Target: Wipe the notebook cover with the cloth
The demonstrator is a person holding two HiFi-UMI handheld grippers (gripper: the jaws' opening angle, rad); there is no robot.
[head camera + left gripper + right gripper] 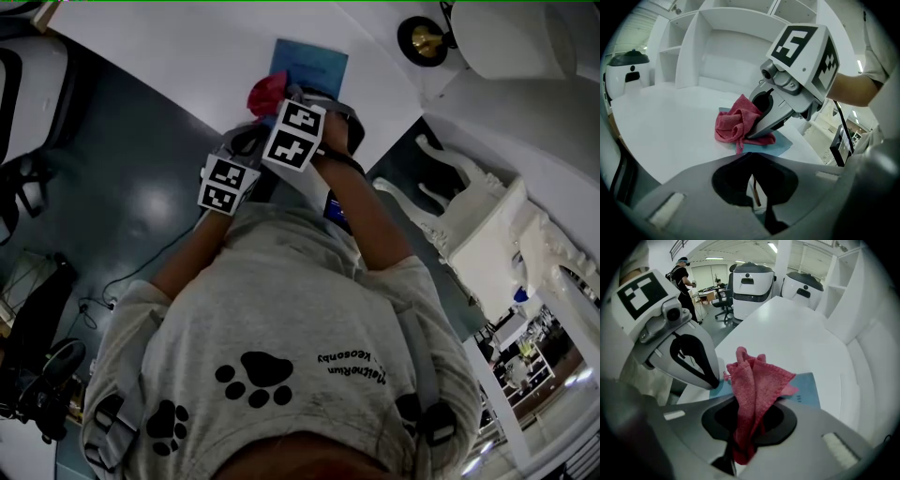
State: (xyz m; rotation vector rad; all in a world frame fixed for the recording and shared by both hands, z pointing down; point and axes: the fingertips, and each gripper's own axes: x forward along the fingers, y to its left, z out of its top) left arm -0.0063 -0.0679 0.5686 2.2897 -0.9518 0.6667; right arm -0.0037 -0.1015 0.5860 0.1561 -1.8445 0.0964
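Note:
A blue notebook point(314, 64) lies flat near the edge of the white table point(169, 47). A crumpled red cloth point(265, 94) rests on its near end. My right gripper point(747, 427) is shut on the cloth point(757, 380), which bunches up out of the jaws over the notebook point(808, 390). In the left gripper view the right gripper point(755, 134) presses the cloth point(736, 124) onto the notebook point(780, 146). My left gripper point(752, 180) is shut, and its tips point(716, 381) touch the notebook's near left corner. Whether they pinch it I cannot tell.
An ornate white chair point(469, 216) stands right of me, and a black and gold round object point(422, 40) sits at the back right. White shelving point(736, 42) rises behind the table. White robot bodies point(750, 282) and a person point(684, 273) are beyond its far end.

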